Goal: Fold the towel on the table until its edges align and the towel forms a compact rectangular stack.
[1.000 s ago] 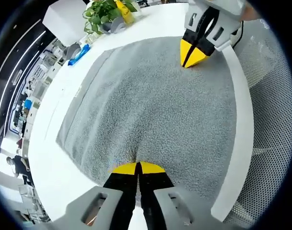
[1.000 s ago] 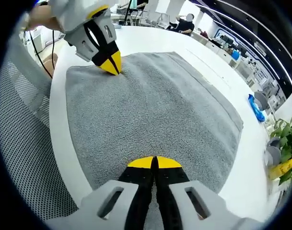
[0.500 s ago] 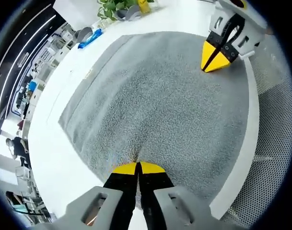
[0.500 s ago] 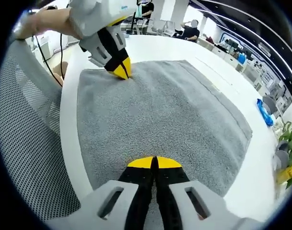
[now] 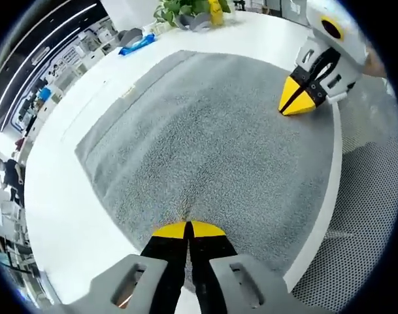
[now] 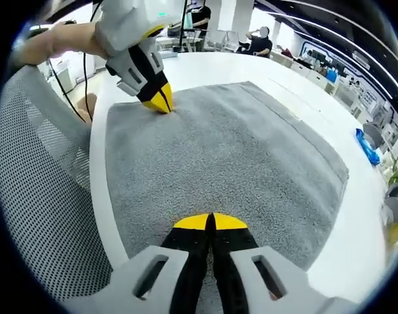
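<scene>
Left gripper view, L to R: white worktop (image 5: 61, 196) runs down the left side, w/ a blurry office area beyond its far edge. At top, a blue object (image 5: 136, 43) lies on the worktop, then a green plant (image 5: 185, 10) w/ a yellow item (image 5: 216, 8) beside it. Grey towel (image 5: 205, 137) lies spread flat on the worktop, taking up the middle; one hemmed edge faces the bare worktop at left, w/ a small label (image 5: 127, 93) on that band. Left gripper (image 5: 187, 227) rises from the bottom, yellow tips pressed together on the towel's near edge, pinching the cloth. Further R, the right gripper (image 5: 291, 108) comes in from the upper right, yellow tips closed & touching the towel near its corner by the worktop rim. Past the rim at far R, a grey mesh chair (image 5: 365, 209).

Right gripper view, L to R: mesh chair (image 6: 42, 196) on the left, then the curved worktop rim (image 6: 100, 196). Left gripper (image 6: 161, 104) at upper left, held by a hand (image 6: 55, 42), tips together on the towel's (image 6: 218, 150) corner. Right gripper (image 6: 210, 222) at bottom centre, jaws closed, clamped on the towel's near edge. Towel lies flat, both grippers on the same long edge, well apart. At far R, bare worktop & the blue object (image 6: 368, 144); people in the background at top.
</scene>
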Motion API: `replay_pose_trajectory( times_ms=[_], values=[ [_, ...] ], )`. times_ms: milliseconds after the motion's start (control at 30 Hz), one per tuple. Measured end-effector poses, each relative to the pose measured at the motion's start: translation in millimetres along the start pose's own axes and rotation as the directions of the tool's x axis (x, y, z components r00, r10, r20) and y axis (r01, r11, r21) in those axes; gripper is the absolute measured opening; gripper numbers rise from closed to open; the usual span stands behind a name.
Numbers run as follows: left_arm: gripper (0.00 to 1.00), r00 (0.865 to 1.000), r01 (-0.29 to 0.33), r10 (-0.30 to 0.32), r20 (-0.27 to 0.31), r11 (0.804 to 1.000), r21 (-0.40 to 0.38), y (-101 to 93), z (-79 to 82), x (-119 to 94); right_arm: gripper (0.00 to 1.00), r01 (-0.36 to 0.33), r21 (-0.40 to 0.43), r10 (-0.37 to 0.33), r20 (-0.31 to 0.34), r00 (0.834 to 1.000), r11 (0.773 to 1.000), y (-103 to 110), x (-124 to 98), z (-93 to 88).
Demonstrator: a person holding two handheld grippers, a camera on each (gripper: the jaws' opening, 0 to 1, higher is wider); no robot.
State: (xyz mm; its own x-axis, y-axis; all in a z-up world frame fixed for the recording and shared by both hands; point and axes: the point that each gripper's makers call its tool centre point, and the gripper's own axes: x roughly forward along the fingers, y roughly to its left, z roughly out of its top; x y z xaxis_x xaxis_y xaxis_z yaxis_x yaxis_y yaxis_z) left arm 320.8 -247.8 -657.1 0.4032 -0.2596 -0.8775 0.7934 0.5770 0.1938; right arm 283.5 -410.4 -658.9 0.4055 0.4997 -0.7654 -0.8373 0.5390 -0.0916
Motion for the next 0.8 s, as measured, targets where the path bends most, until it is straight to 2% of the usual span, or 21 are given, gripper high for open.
replay_pose_trajectory(
  times_ms=[100,167,267,300,367,400,433,467,500,533,567,600,633,667,733,767,800],
  values=[
    [0.01,0.998,0.037,-0.038,0.049,0.999,0.024,-0.9,1.3,0,0.00,-0.031,0.070,0.028,0.040,0.999,0.997,0,0,0.4],
    [0.01,0.992,0.046,-0.049,0.114,0.998,0.030,-1.2,2.3,0,0.00,-0.079,0.117,0.069,0.092,0.993,0.990,0,-1,0.8],
    [0.01,0.966,0.059,-0.071,0.248,0.997,0.053,-1.5,2.5,-2,0.00,-0.143,0.218,0.114,0.140,0.984,0.965,0,-3,-0.7],
    [0.01,0.947,0.076,-0.069,0.314,0.997,-0.010,-0.2,2.0,-4,0.00,-0.162,0.258,0.129,0.139,0.982,0.953,0,-4,-1.2],
    [0.03,0.923,0.128,-0.077,0.378,0.986,-0.110,1.0,-5.4,-9,0.00,-0.185,0.298,0.156,0.120,0.981,0.936,2,-5,-2.2],
    [0.04,0.929,0.124,-0.037,0.368,0.969,-0.215,7.1,-13.5,-12,0.00,-0.191,0.291,0.169,0.097,0.981,0.937,2,-7,-3.7],
    [0.04,0.941,0.097,0.034,0.338,0.927,-0.362,15.8,-28.5,-18,0.00,-0.198,0.272,0.187,0.066,0.980,0.942,5,-11,-7.4],
    [0.04,0.932,0.108,0.016,0.361,0.941,-0.320,13.4,-31.4,-23,0.00,-0.205,0.232,0.202,0.039,0.979,0.951,7,-13,-11.2],
    [0.04,0.919,0.145,-0.028,0.394,0.952,-0.270,4.6,-35.1,-29,0.00,-0.214,0.132,0.217,-0.006,0.976,0.968,11,-18,-17.4],
    [0.04,0.914,0.184,-0.072,0.399,0.951,-0.248,-5.3,-38.2,-33,0.00,-0.218,0.068,0.220,-0.027,0.975,0.974,13,-22,-20.7],
    [0.04,0.906,0.245,-0.156,0.393,0.951,-0.187,-22.6,-43.5,-38,0.00,-0.220,0.018,0.221,-0.054,0.974,0.975,15,-25,-26.0],
    [0.04,0.903,0.265,-0.201,0.379,0.957,-0.122,-33.1,-47.7,-41,0.00,-0.225,-0.012,0.223,-0.079,0.972,0.974,17,-28,-31.0],
    [0.05,0.904,0.268,-0.229,0.360,0.961,-0.063,-40.9,-51.8,-42,0.00,-0.228,-0.039,0.224,-0.094,0.970,0.973,20,-33,-35.0],
    [0.06,0.913,0.253,-0.250,0.321,0.967,0.034,-51.1,-58.8,-44,0.00,-0.236,-0.044,0.230,-0.111,0.967,0.971,23,-38,-40.1],
    [0.11,0.913,0.186,-0.233,0.336,0.968,0.167,-55.7,-55.9,-48,0.00,-0.237,-0.036,0.230,-0.134,0.964,0.971,25,-45,-48.8],
    [0.11,0.924,0.182,-0.220,0.313,0.972,0.146,-54.5,-59.9,-48,0.00,-0.234,-0.037,0.227,-0.138,0.964,0.971,25,-48,-52.1],
    [0.11,0.924,0.189,-0.220,0.313,0.974,0.127,-55.1,-60.1,-48,0.00,-0.235,-0.038,0.227,-0.144,0.963,0.971,25,-51,-55.7]
  ],
)
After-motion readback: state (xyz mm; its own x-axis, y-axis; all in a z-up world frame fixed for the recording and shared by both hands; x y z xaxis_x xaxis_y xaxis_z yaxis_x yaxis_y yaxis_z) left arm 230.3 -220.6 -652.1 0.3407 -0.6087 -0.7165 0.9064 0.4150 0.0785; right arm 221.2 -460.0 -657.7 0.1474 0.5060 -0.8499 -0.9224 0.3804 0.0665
